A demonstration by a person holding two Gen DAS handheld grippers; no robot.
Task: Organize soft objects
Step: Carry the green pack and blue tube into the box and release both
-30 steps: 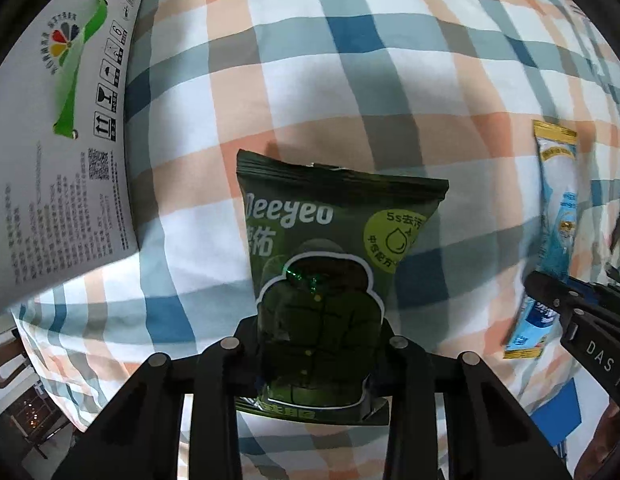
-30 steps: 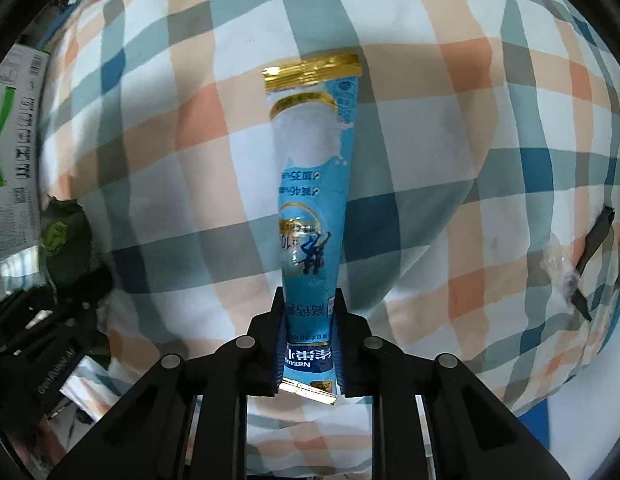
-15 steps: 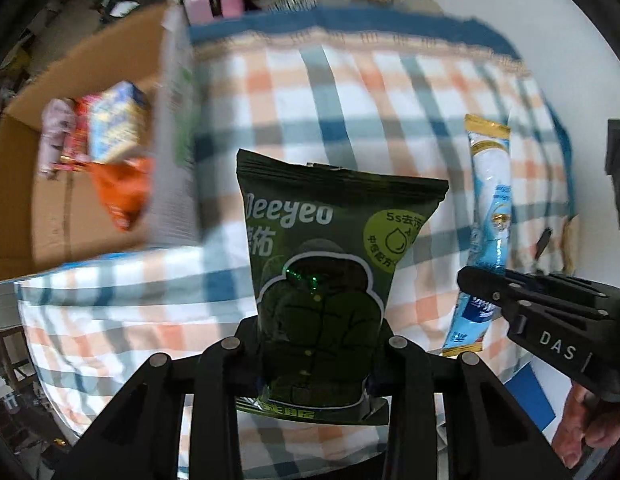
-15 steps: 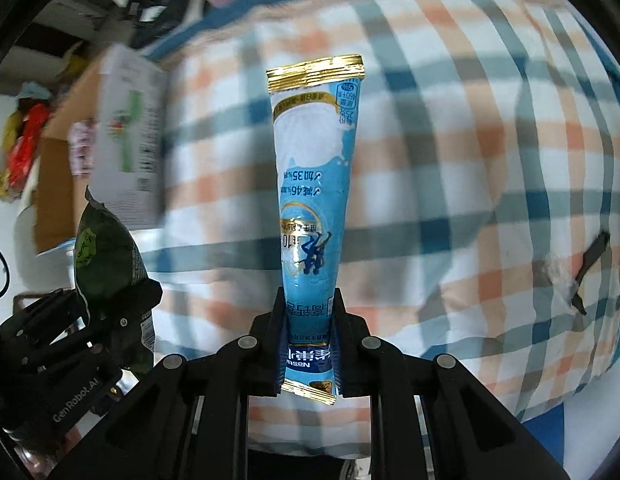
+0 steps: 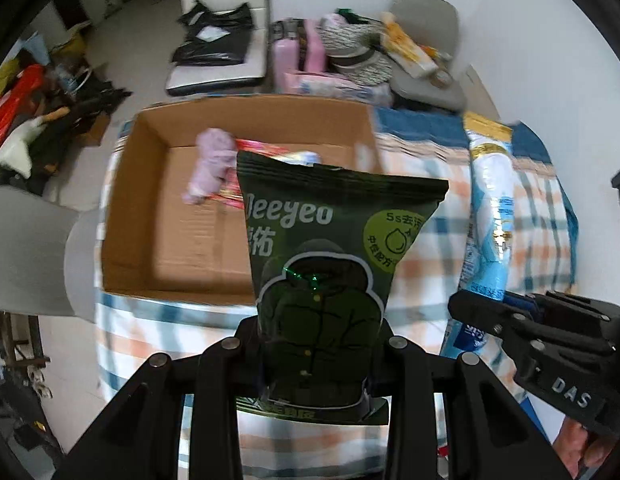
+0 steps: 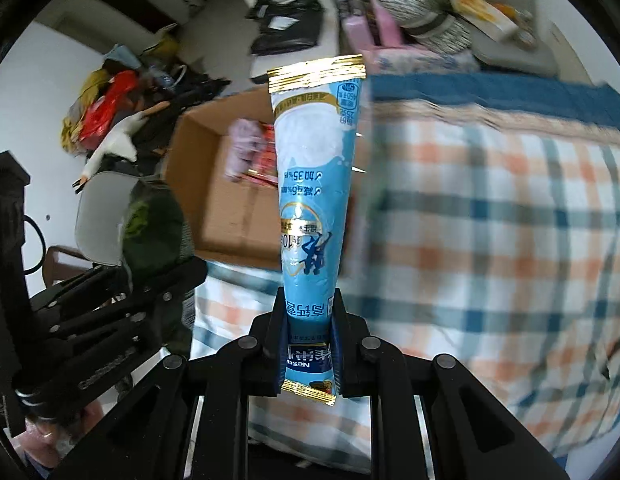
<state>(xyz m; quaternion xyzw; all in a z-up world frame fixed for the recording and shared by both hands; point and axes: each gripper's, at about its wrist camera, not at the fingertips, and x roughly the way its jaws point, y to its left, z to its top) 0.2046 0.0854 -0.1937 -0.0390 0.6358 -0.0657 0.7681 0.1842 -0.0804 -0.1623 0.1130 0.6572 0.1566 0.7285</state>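
My left gripper (image 5: pixel 320 344) is shut on a dark green Deeyeo pouch (image 5: pixel 330 248) and holds it upright in the air, in front of an open cardboard box (image 5: pixel 149 208). My right gripper (image 6: pixel 307 320) is shut on a long blue sachet with gold ends (image 6: pixel 316 168), also held upright. The sachet shows at the right of the left wrist view (image 5: pixel 490 216); the green pouch shows at the left of the right wrist view (image 6: pixel 151 232). The box (image 6: pixel 229 208) holds a purple soft item (image 5: pixel 211 164) and a red packet (image 5: pixel 261 148).
The box sits on a plaid-covered table (image 5: pixel 430 280) whose cloth spreads to the right (image 6: pixel 490 240). Beyond it are a white chair (image 5: pixel 221 20), a grey chair piled with things (image 5: pixel 422 40), pink items (image 5: pixel 297 52) and floor clutter at left (image 5: pixel 37 100).
Both grippers have lifted and tilted up with their packets. The view went from the plaid cloth close up to the open box and the room beyond.
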